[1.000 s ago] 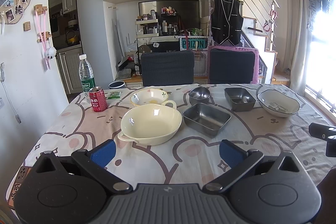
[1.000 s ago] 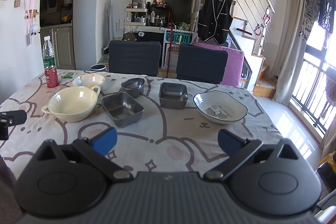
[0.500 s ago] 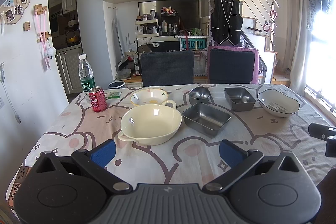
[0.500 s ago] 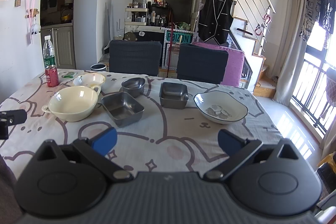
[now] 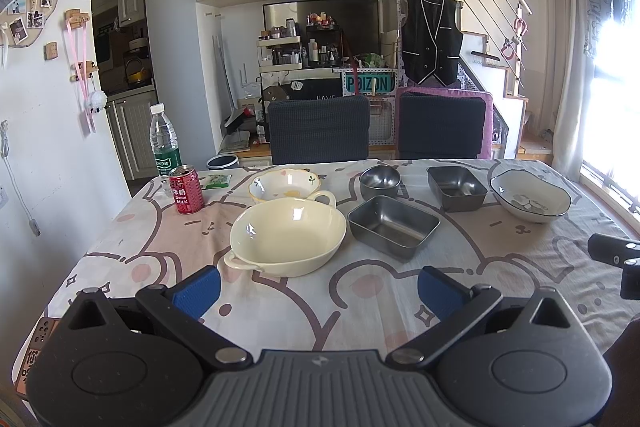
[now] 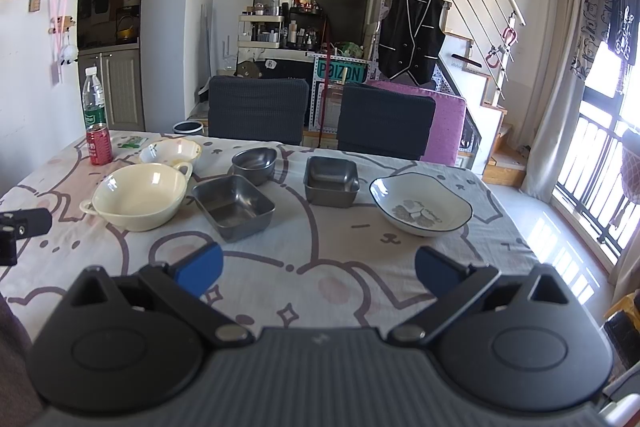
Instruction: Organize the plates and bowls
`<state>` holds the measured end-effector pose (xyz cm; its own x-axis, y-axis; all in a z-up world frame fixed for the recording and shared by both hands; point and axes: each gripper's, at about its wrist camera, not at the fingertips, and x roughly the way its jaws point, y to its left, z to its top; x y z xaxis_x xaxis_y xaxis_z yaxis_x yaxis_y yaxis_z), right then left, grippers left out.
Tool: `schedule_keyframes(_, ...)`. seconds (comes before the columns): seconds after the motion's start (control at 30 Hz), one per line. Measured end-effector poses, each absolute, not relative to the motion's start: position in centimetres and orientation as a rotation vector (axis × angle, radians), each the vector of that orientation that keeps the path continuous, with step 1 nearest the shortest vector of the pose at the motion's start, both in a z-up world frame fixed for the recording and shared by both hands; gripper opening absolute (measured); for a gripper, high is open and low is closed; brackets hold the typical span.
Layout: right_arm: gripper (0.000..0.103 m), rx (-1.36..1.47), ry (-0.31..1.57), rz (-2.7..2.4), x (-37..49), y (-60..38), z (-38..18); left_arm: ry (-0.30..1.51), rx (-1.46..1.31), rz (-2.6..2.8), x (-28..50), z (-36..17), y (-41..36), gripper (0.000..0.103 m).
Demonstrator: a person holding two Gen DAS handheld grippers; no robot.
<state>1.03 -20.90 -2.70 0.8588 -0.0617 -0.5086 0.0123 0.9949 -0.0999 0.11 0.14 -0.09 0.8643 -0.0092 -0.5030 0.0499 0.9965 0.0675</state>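
Nothing had shifted since before: left gripper point(image 5: 319, 285) and right gripper point(image 6: 319, 269) hovered spread wide, empty, near the cream bowl point(image 5: 287, 235); steel tray point(image 5: 394, 226) just beside it.

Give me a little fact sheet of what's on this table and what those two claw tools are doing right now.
surface: table with cartoon tablecloth
ceramic: large cream bowl, small floral bowl, blue-rimmed white bowl
steel: round bowl, large rectangular tray, small rectangular tray
stacking: none, all dishes separate
drinks: red can, water bottle
left gripper: open, empty
right gripper: open, empty
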Motion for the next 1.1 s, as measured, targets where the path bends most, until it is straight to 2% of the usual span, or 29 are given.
schedule_keyframes(0.8,0.103,-0.119,0.538,-0.033,0.9,-20.5,-2.8,0.523,0.094,-0.046,0.2,-0.2,-0.3,0.103)
schedule_keyframes(1.1,0.103,-0.067,0.509,-0.053,1.2,-22.3,-0.3,0.536,0.056,-0.103,2.2,1.5,-1.6,0.103)
